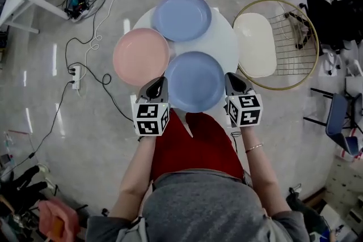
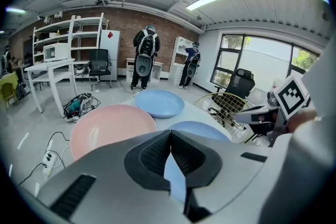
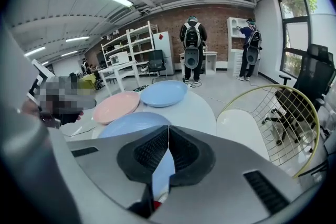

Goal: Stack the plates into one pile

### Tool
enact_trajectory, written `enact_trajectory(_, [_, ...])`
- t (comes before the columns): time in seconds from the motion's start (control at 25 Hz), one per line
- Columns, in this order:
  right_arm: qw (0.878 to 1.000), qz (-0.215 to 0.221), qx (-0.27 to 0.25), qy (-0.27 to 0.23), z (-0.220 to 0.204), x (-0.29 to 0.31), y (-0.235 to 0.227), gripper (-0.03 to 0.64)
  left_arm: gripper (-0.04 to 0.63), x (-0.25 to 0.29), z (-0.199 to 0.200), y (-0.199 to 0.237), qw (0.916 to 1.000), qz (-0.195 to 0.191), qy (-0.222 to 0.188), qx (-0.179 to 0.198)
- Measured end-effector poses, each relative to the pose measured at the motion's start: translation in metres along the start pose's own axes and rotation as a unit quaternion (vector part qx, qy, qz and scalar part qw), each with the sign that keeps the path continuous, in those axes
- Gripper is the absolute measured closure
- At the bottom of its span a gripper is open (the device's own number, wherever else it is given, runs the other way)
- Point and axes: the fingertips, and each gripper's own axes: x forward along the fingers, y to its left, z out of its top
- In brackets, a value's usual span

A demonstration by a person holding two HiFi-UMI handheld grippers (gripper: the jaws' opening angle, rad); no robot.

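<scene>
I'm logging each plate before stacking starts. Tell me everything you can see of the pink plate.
The pink plate is round, pale pink, matte and plastic-looking, shallow with a low raised rim. It lies empty, flat and right side up at the left of the white round table, partly overhanging its edge. The far blue plate and near blue plate sit close beside it; whether rims touch is unclear. Nothing rests on it.

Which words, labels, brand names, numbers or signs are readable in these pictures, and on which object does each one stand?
No readable text in any view.
The left marker cube and right marker cube carry only black-and-white square patterns, no letters or digits.
The pink plate, near blue plate and far blue plate are plain.
Items on the far shelves are too small to read.
</scene>
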Motion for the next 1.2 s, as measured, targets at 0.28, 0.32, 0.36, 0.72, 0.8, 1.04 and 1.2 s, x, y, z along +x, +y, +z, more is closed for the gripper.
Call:
enact_trajectory(0.28, [0.998,0.04,-0.042,0.037,-0.017,0.022,0.0,0.588,0.58,0.003,-0.027,0.008,0.9979,0.054,0.023,-0.029])
enact_trajectory(0.32, [0.997,0.043,-0.048,0.044,-0.019,0.026,0.002,0.588,0.58,0.002,-0.031,0.01,0.9973,0.059,0.026,-0.035])
enact_trajectory(0.36, [0.996,0.045,-0.054,0.05,-0.022,0.03,0.004,0.588,0.58,0.002,-0.035,0.012,0.9968,0.062,0.028,-0.04])
enact_trajectory(0.72, [0.993,0.056,-0.061,0.088,-0.041,0.055,0.011,0.588,0.578,0.008,-0.064,0.026,0.9924,0.086,0.042,-0.078])
enact_trajectory(0.8, [0.991,0.052,-0.069,0.097,-0.045,0.058,0.01,0.588,0.578,0.008,-0.069,0.029,0.9913,0.09,0.045,-0.085])
enact_trajectory(1.04, [0.988,0.037,-0.095,0.113,-0.051,0.066,0.007,0.586,0.551,0.018,-0.078,0.029,0.9903,0.086,0.059,-0.092])
enact_trajectory(1.2, [0.988,0.03,-0.101,0.112,-0.05,0.065,0.005,0.586,0.531,0.02,-0.081,0.028,0.9901,0.084,0.064,-0.093])
